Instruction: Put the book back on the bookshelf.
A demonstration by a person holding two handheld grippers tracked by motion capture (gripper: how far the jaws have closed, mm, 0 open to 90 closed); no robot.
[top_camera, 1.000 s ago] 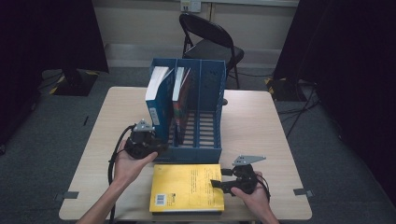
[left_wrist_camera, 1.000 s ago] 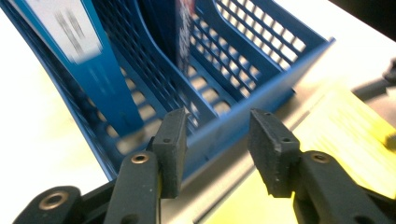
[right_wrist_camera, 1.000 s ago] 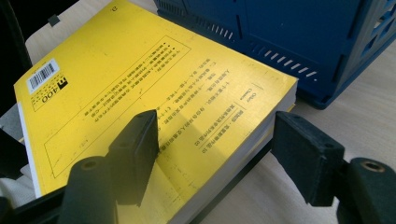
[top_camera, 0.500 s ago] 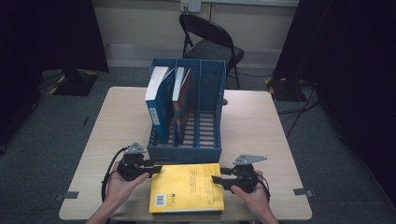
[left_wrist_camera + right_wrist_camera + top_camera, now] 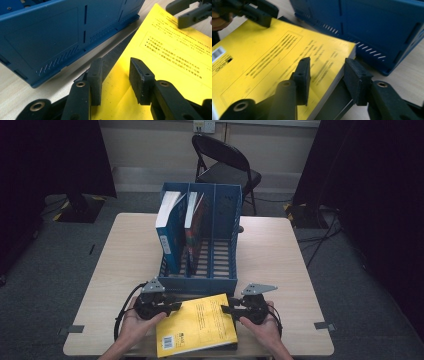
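A yellow book lies flat on the table's near edge, in front of a blue file rack. My left gripper sits at the book's far left corner. In the left gripper view its jaws have just been closing. One pad hangs off the book's dark edge and the other lies over the yellow cover, with a gap between them. My right gripper sits at the far right corner. Its jaws have also just been closing and straddle the page edge without pressing on the book.
The rack holds a blue book and a dark red one upright in its left slots. A black folding chair stands beyond the wooden table. Each gripper view shows the other gripper across the book.
My left hand has come down from beside the rack's near left corner to the book's left edge. The right gripper stayed at the book's right edge, its jaws narrower.
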